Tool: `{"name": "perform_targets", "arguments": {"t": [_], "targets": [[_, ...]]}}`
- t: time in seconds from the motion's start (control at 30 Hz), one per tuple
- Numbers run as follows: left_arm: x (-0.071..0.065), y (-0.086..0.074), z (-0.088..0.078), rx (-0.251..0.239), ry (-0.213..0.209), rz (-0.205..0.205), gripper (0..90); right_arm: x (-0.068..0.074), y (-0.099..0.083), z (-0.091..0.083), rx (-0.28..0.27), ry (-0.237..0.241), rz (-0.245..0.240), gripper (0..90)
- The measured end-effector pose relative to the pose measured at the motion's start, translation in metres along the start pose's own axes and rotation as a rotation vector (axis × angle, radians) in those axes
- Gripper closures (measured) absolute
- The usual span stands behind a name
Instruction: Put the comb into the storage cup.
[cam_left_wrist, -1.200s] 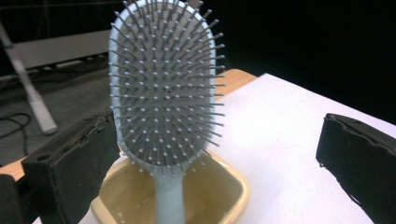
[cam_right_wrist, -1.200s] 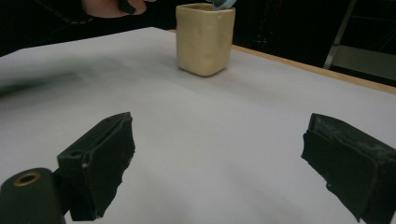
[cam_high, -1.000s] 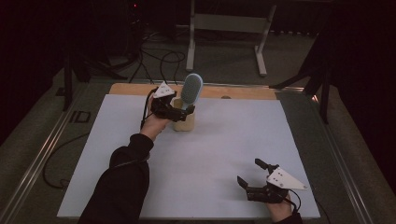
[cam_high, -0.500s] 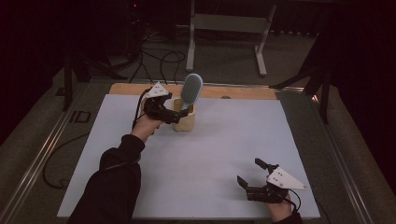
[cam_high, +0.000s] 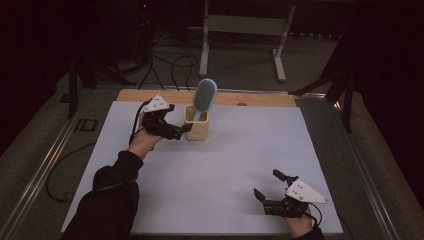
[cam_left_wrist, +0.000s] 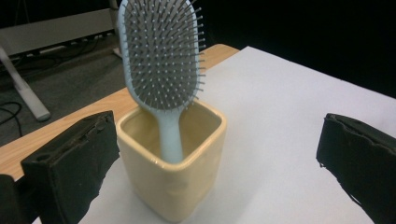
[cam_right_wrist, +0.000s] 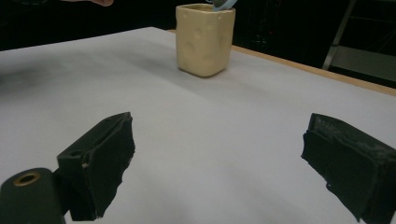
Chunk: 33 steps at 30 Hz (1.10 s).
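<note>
One hairbrush (cam_left_wrist: 161, 60) — handle end hidden inside cream holder (cam_left_wrist: 173, 172).

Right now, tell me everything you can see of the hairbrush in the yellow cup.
The hairbrush is pale blue and looks like plastic, with a rounded oblong head on a narrow handle. The head carries a grey pad set with many thin, ball-tipped bristles. It stands handle-down in the cream-yellow square cup, head well above the rim, leaning against the cup's back edge. The cup sits toward the far side of the white table sheet. The left tongs, open, are beside the cup and do not touch the brush.
</note>
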<state>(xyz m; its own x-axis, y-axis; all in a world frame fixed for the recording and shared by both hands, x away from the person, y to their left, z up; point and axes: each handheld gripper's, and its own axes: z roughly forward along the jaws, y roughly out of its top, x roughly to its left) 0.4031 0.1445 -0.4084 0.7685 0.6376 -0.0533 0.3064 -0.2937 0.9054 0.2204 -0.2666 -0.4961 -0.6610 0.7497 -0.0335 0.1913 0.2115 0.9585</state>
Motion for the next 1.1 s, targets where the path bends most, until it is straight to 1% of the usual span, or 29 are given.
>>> {"name": "perform_targets", "arguments": {"t": [0.17, 0.53, 0.67, 0.73, 0.93, 1.07, 1.1], "targets": [[-0.002, -0.006, -0.011, -0.005, -0.004, -0.001, 0.0, 0.000, 0.000, 0.000, -0.001, -0.003, -0.003, 8.6], [-0.008, -0.020, -0.035, 0.002, 0.008, 0.018, 0.0, 0.001, 0.001, 0.000, 0.001, -0.003, -0.007, 8.7], [-0.011, -0.026, -0.044, -0.003, 0.005, 0.016, 0.0, 0.001, 0.001, 0.001, 0.001, -0.002, -0.006, 8.7], [-0.013, -0.030, -0.048, 0.001, 0.006, 0.024, 0.0, 0.001, 0.001, 0.001, 0.001, -0.001, -0.005, 8.7], [-0.017, -0.043, -0.058, 0.007, 0.003, 0.015, 0.0, 0.002, 0.001, 0.001, 0.002, -0.001, -0.009, 8.7], [-0.019, -0.052, -0.064, 0.016, 0.008, 0.018, 0.0, 0.002, 0.001, 0.001, 0.005, -0.001, -0.008, 8.7], [-0.019, -0.054, -0.066, 0.016, 0.004, 0.016, 0.0, 0.002, 0.001, 0.001, 0.004, 0.000, -0.007, 8.7]]}}
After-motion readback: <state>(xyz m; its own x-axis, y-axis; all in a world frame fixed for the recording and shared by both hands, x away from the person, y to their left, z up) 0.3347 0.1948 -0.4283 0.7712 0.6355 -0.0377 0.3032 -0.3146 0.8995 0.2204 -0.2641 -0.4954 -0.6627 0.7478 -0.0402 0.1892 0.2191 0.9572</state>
